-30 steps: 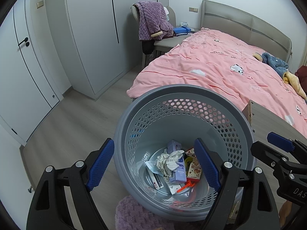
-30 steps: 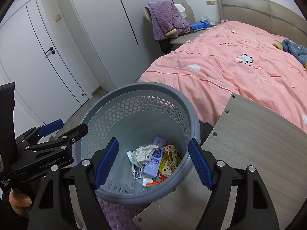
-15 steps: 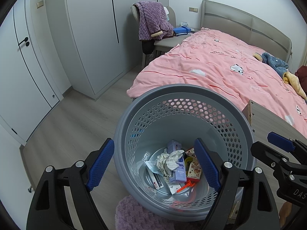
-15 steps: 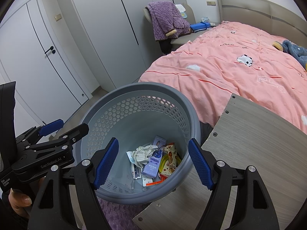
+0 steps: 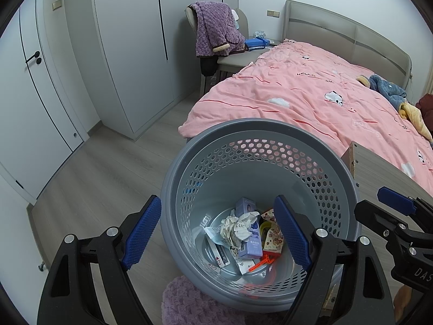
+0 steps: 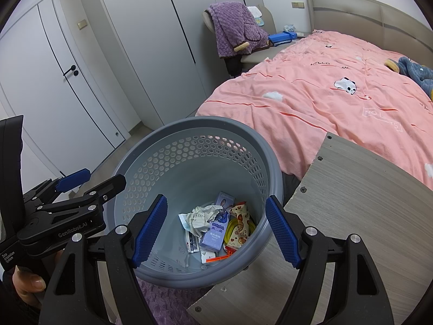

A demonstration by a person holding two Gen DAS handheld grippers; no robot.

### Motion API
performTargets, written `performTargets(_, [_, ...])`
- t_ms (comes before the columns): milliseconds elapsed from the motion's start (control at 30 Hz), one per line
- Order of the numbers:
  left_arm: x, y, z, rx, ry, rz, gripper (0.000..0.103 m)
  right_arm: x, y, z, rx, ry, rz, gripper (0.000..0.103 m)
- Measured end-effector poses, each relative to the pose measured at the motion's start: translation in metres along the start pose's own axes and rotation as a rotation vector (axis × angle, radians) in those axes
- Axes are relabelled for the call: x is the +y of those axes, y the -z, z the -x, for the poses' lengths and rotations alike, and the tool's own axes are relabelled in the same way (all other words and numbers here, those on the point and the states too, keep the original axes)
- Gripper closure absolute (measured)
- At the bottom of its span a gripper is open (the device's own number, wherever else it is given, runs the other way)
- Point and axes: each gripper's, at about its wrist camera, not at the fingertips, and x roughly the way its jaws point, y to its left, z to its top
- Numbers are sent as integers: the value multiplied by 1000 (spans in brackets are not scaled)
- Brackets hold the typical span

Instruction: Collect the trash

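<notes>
A grey perforated trash basket (image 5: 259,135) stands on the floor by the bed; it also shows in the right wrist view (image 6: 173,132). Inside lie crumpled paper (image 5: 238,226), a purple box (image 5: 251,241), a snack wrapper (image 5: 273,241) and an orange plastic piece (image 5: 261,262). The same trash shows in the right wrist view: paper (image 6: 200,216), purple box (image 6: 215,233), wrapper (image 6: 239,227). My left gripper (image 5: 216,230) is open and empty above the basket. My right gripper (image 6: 216,227) is open and empty above it too.
A wood-grain tabletop (image 6: 351,203) sits right of the basket. A bed with a pink duvet (image 5: 311,100) lies behind. A chair with a purple blanket (image 5: 213,32) stands by white wardrobes (image 5: 127,40). A purple rug (image 5: 189,303) lies under the basket.
</notes>
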Motion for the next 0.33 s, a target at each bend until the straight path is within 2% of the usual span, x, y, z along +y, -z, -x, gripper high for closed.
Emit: performTargets(333, [0,0,1,2,-4,6,22,0,0,0,0,0,0,29])
